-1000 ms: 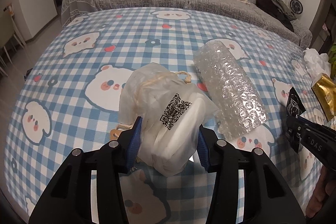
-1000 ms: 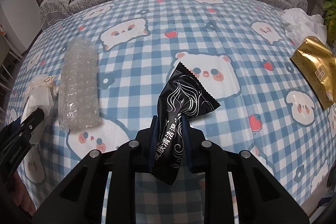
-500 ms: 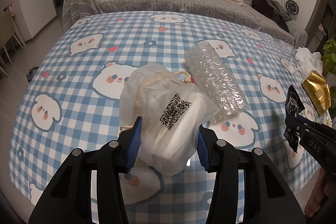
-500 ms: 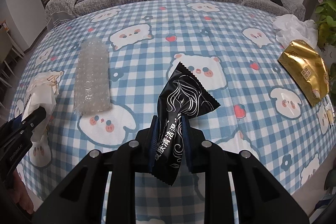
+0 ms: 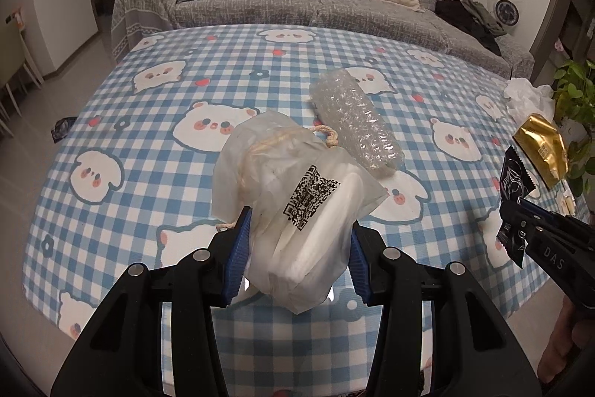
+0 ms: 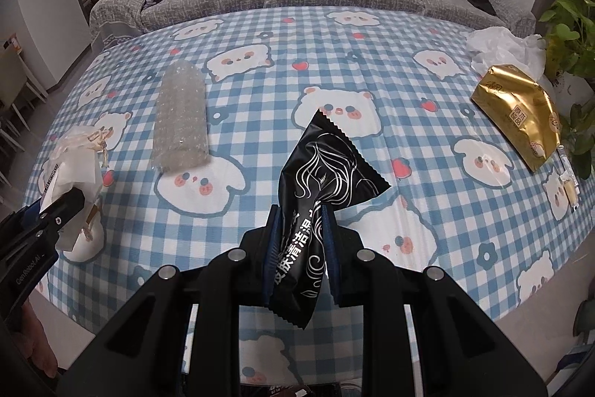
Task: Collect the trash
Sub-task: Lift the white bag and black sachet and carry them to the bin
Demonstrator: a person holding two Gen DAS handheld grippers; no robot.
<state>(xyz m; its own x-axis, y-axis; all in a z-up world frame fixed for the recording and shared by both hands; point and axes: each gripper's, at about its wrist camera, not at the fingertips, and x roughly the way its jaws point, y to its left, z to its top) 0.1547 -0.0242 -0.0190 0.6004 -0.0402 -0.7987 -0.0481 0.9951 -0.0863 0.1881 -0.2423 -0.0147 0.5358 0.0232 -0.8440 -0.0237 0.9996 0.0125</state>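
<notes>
Two hand-held grippers carrying collected trash above a table (image 5: 111,121) covered in a blue checked, bear-printed cloth. The left gripper (image 5: 297,259) is clamping a translucent white bag (image 5: 293,196) printed with a square code; its blue pads are pressing on the bag's two flanks at a moderate opening, and the bag is standing up out of the jaws, clear of the cloth. The right gripper (image 6: 300,250) is pinching a black wrapper (image 6: 319,188) at a narrow opening, the wrapper's long axis running up and away along the fingers, its serrated top edge leaning to the right. Both tools are therefore occupied, and neither is free for a further pick until its load is dropped; no bin is showing in either view, so where the loads are to go cannot be told. The remaining items are lying on the cloth: a bubble wrap roll (image 5: 355,123), just beyond and to the right of the held bag, its long axis pointing away from the person and slightly left, nearer the left gripper; a gold packet (image 6: 520,119) and a crumpled white tissue (image 6: 502,47) at the table's far right edge, nearer the right gripper, the packet's long axis running diagonally toward the near right
</notes>
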